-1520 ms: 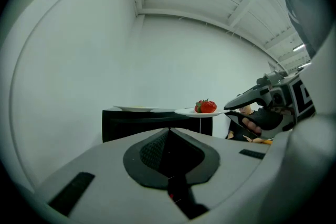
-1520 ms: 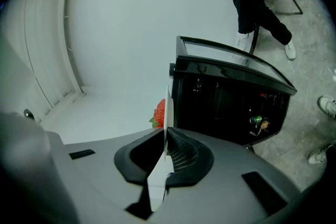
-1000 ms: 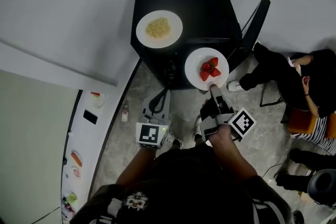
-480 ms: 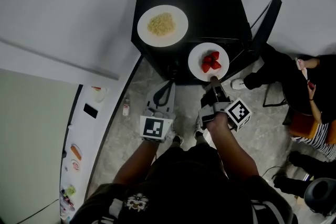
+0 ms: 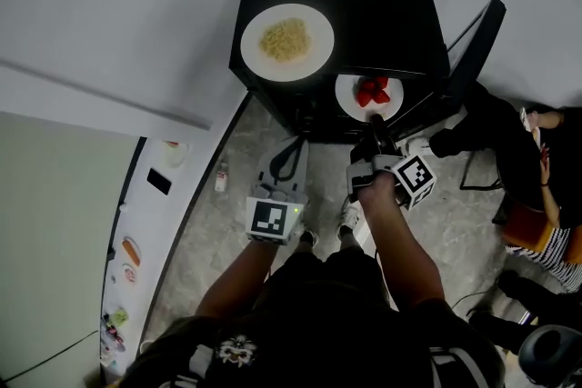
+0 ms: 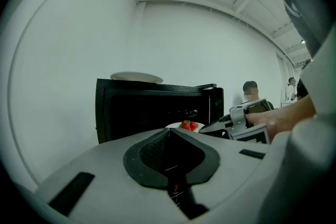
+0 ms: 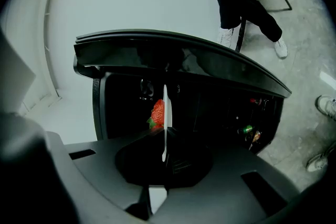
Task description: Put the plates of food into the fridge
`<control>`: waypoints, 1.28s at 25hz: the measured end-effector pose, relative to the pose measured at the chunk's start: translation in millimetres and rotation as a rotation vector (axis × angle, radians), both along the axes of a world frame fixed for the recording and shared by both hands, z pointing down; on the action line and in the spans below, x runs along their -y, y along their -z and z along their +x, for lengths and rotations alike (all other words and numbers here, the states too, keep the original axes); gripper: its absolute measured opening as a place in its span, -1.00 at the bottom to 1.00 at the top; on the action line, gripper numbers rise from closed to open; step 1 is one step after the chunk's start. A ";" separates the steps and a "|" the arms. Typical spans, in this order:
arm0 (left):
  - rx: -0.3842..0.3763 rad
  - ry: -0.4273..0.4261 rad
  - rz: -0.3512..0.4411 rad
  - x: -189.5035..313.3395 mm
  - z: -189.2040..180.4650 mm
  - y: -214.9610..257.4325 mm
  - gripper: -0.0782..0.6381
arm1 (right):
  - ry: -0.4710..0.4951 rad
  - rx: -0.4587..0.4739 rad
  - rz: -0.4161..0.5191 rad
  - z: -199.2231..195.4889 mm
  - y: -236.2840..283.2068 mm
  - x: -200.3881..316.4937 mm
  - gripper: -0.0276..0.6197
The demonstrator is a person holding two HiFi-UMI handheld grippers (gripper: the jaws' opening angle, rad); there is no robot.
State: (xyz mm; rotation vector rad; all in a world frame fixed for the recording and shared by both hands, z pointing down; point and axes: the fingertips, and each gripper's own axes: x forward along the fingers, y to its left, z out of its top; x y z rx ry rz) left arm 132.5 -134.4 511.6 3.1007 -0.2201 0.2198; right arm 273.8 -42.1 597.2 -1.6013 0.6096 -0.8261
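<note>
Right gripper (image 7: 167, 131) has its jaws clamped on the rim of the strawberry plate (image 5: 364, 114). In the right gripper view the plate shows edge-on as a thin white line between the pads, with the strawberries (image 5: 371, 93) on its left face. In the head view this plate sits at the front opening of the black fridge (image 5: 382, 4), and its far part is tucked under the front edge of the fridge top. How deep inside it is, or whether it rests on a shelf, can't be told from here. Fridge door (image 5: 473, 50) is swung open to the right. Its inner shelf holds a few small items (image 7: 247, 129), probably bottles or cans, but the view is too dark to be sure. Left gripper (image 6: 168, 131) has its jaws closed on nothing, held low in front of the fridge, left of the right gripper and apart from it. The second plate (image 5: 314, 61), with pasta (image 5: 285, 39), sits on the fridge top near its left edge, toward the front. It isn't touching either gripper. A person (image 5: 496, 136) is seated right of the open door, and a small bottle (image 5: 221, 178) stands on the floor left of the fridge.
</note>
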 end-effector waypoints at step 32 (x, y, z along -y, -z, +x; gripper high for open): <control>0.039 0.049 -0.086 9.4 18.2 -3.0 -0.72 | -0.050 -0.043 -0.011 45.8 -4.5 12.5 -0.38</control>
